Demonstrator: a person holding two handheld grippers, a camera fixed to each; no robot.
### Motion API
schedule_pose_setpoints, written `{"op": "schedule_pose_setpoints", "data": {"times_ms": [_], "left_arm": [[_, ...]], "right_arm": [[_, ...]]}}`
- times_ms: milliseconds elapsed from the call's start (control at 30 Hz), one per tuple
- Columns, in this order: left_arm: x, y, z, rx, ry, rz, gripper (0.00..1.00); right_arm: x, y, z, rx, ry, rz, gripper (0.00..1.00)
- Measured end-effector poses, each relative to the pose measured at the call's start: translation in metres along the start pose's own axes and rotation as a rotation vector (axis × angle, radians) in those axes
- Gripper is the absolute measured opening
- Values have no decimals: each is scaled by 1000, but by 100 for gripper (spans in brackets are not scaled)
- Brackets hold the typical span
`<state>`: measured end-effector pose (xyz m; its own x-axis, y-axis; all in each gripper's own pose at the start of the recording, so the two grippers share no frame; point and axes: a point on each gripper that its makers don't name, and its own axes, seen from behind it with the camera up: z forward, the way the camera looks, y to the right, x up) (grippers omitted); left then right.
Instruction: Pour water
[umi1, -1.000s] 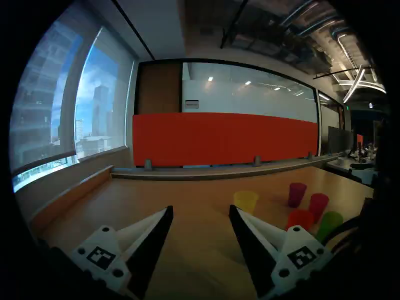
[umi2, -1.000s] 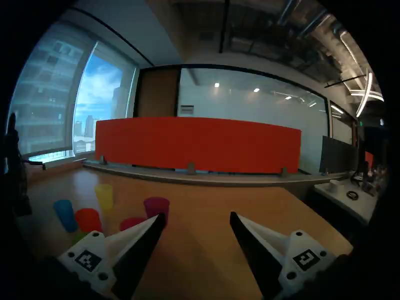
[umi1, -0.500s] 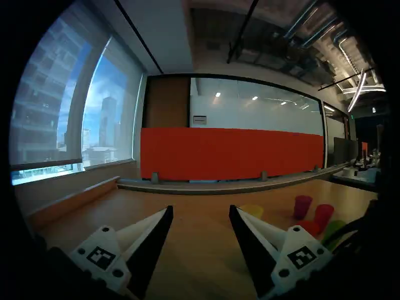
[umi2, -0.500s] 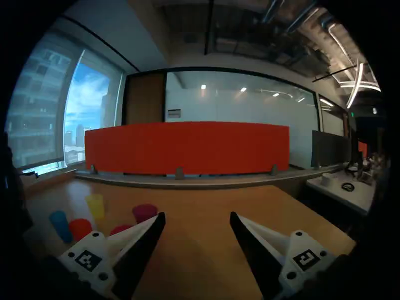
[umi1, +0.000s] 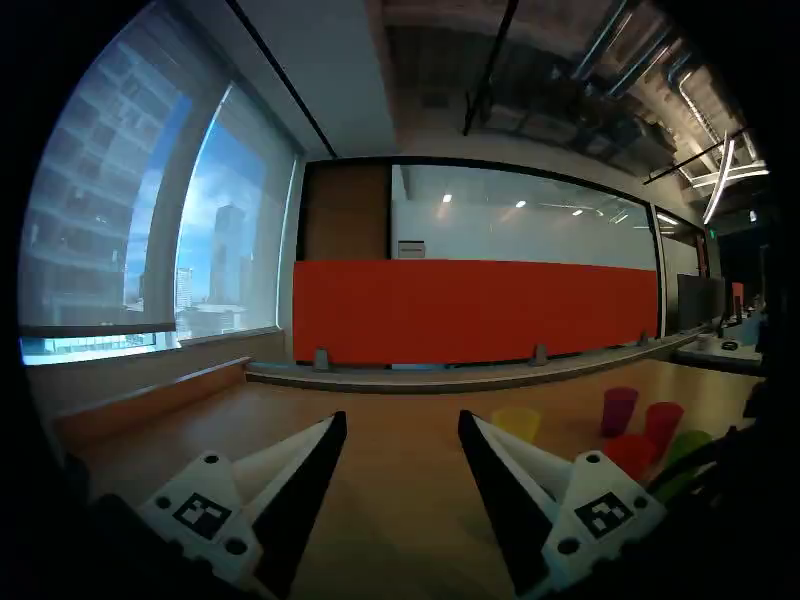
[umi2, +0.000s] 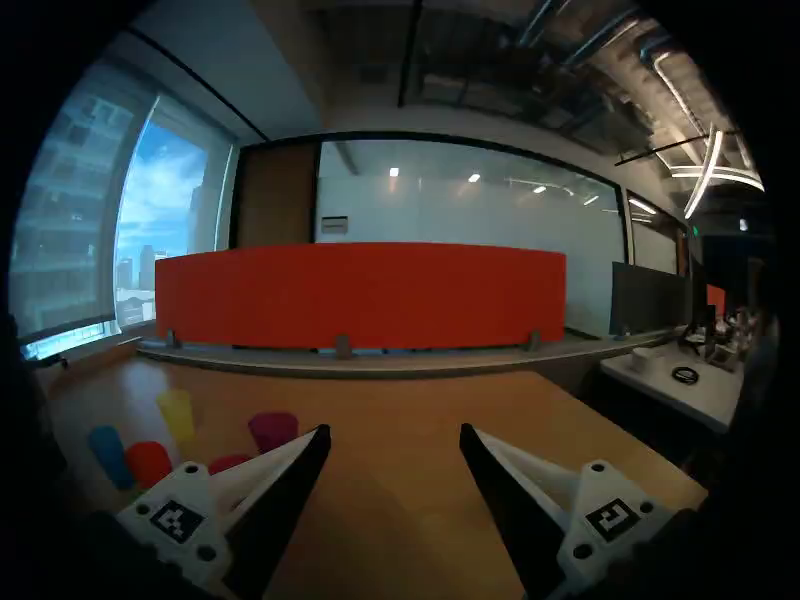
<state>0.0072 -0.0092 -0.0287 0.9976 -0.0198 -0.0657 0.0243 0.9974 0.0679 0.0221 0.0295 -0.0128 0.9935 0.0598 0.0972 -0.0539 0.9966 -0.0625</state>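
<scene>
Wooden desk (umi1: 400, 500) runs under both grippers. Left gripper (umi1: 400, 415) and right gripper (umi2: 394, 430) each hold their 2 fingers wide apart, gripping nothing. Just beyond, to the left gripper's right, 5 cups cluster: orange cup (umi1: 628, 452), green cup (umi1: 688, 442), yellow cup (umi1: 517, 422), pink cup (umi1: 663, 422), purple cup (umi1: 619, 410). In the right gripper view 1 blue cup (umi2: 105, 452) stands leftmost, and a finger partly hides the pink one. Farther back stand 1 red divider (umi1: 470, 310), a glass wall (umi1: 520, 225) and windows (umi1: 225, 260).
</scene>
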Motion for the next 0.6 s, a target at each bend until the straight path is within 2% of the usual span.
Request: {"op": "schedule_pose_setpoints", "data": {"times_ms": [200,600], "left_arm": [[-15,1,1,0,-21,19,82],[-28,2,4,6,-21,38,82]], "right_arm": [[-7,-1,-1,-1,-14,19,100],[-10,-2,-5,4,-29,23,100]]}}
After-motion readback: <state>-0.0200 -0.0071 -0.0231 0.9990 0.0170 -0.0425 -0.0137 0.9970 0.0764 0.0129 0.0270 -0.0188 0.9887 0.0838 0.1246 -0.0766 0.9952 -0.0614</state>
